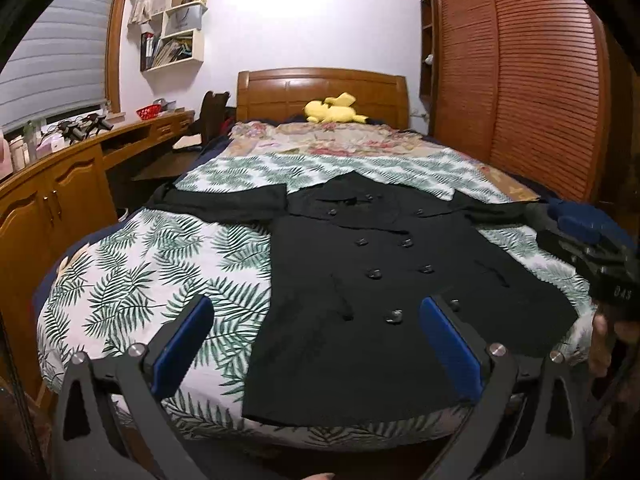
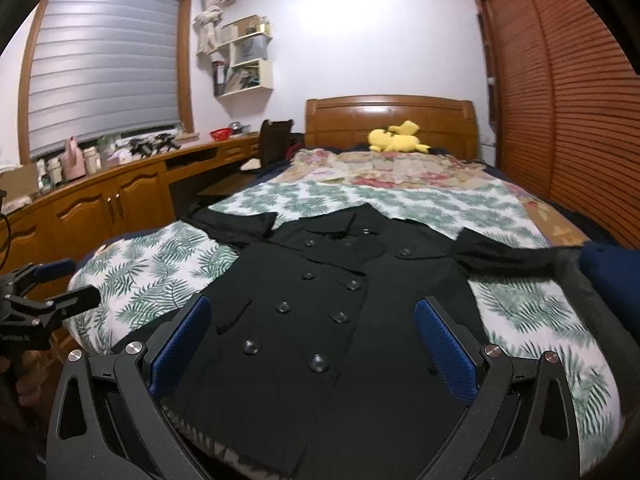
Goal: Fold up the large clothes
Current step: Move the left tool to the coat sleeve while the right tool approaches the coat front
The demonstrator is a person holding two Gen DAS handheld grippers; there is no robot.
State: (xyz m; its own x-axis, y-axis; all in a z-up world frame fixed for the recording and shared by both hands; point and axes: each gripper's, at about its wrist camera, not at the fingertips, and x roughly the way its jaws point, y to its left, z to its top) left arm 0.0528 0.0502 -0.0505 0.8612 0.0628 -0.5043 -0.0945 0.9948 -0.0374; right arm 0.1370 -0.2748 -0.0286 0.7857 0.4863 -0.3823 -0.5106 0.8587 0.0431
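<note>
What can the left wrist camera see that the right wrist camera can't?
Only the left wrist view shows the open left gripper up close, with the right gripper at its right edge. Only the right wrist view shows the open right gripper up close, plus a pink bottle on the wooden counter. Both show the black double-breasted coat spread flat on the leaf-print bedcover, and a yellow plush toy by the wooden headboard.

Your left gripper (image 1: pixel 316 344) and right gripper (image 2: pixel 312 350), matte black linkage arms, silver pivot screws, textured blue finger pads (image 1: pixel 450 354)
</note>
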